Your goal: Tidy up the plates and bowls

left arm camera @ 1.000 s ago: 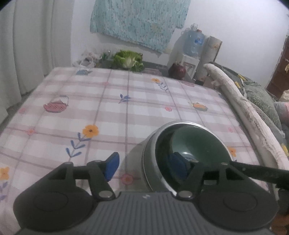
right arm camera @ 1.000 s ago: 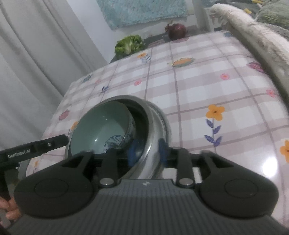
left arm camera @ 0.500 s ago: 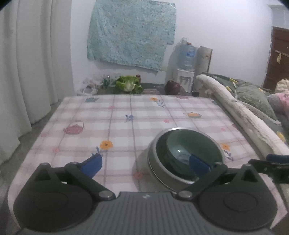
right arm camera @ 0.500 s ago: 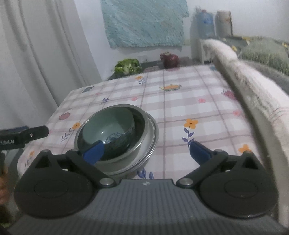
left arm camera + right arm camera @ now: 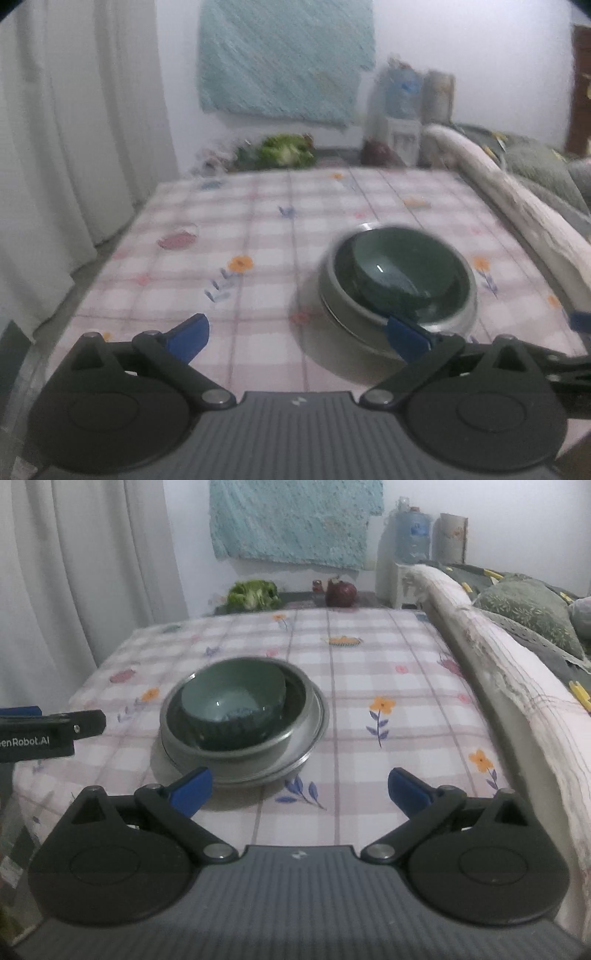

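A green ceramic bowl (image 5: 232,701) sits nested in a metal bowl (image 5: 295,720), which rests on a metal plate (image 5: 317,734) on the checked tablecloth. The stack also shows in the blurred left wrist view, with the green bowl (image 5: 399,266) inside the metal bowl (image 5: 332,299). My left gripper (image 5: 297,334) is open and empty, held back from the stack's near left side. My right gripper (image 5: 299,792) is open and empty, in front of the stack and to its right. The left gripper's finger (image 5: 51,731) shows at the left edge of the right wrist view.
The table (image 5: 388,664) carries a plaid floral cloth. A padded sofa edge (image 5: 498,657) runs along its right side. Lettuce (image 5: 253,594) and a dark red vegetable (image 5: 340,590) lie beyond the far edge. White curtains (image 5: 74,572) hang on the left.
Both grippers have let go of the bowl stack, opened wide and drawn back and up from it. The stack stays in place on the table.
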`<state>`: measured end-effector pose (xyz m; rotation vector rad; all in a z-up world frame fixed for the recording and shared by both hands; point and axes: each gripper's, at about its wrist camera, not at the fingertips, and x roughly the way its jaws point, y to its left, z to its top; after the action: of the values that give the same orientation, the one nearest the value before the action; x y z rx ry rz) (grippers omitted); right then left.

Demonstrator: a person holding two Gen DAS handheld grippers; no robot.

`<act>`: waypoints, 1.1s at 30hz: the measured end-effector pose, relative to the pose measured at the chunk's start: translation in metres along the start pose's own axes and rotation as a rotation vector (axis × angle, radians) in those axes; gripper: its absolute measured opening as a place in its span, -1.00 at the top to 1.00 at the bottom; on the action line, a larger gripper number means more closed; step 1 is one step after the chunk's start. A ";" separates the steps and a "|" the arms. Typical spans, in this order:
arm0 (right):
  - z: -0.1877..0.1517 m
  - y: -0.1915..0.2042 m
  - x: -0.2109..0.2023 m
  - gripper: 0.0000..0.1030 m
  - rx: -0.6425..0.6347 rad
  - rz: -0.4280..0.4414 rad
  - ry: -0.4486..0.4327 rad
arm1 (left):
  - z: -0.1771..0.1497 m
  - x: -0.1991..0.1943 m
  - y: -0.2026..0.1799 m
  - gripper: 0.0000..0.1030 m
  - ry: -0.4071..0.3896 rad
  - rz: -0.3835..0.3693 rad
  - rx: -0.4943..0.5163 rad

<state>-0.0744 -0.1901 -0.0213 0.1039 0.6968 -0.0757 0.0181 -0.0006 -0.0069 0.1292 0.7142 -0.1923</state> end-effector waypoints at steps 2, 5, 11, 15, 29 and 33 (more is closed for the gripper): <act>-0.002 0.006 0.003 -0.97 -0.017 0.002 0.013 | -0.001 0.006 -0.001 -1.00 0.049 -0.007 -0.008; -0.002 0.011 0.009 -0.97 -0.017 -0.006 0.045 | -0.004 0.011 -0.003 -1.00 0.085 -0.023 -0.010; 0.002 0.010 0.022 -0.97 0.029 -0.018 0.109 | -0.005 0.020 0.000 -1.00 0.129 -0.012 -0.038; 0.005 0.008 0.027 -0.97 0.055 -0.015 0.125 | -0.004 0.026 0.004 -1.00 0.159 -0.003 -0.055; 0.007 0.013 0.036 -0.97 0.032 -0.013 0.144 | -0.006 0.036 0.005 -1.00 0.224 -0.007 -0.074; 0.007 0.014 0.037 -0.97 0.031 -0.008 0.146 | -0.006 0.036 0.005 -1.00 0.221 -0.002 -0.070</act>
<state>-0.0402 -0.1788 -0.0383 0.1370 0.8418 -0.0872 0.0418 0.0011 -0.0351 0.0831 0.9399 -0.1560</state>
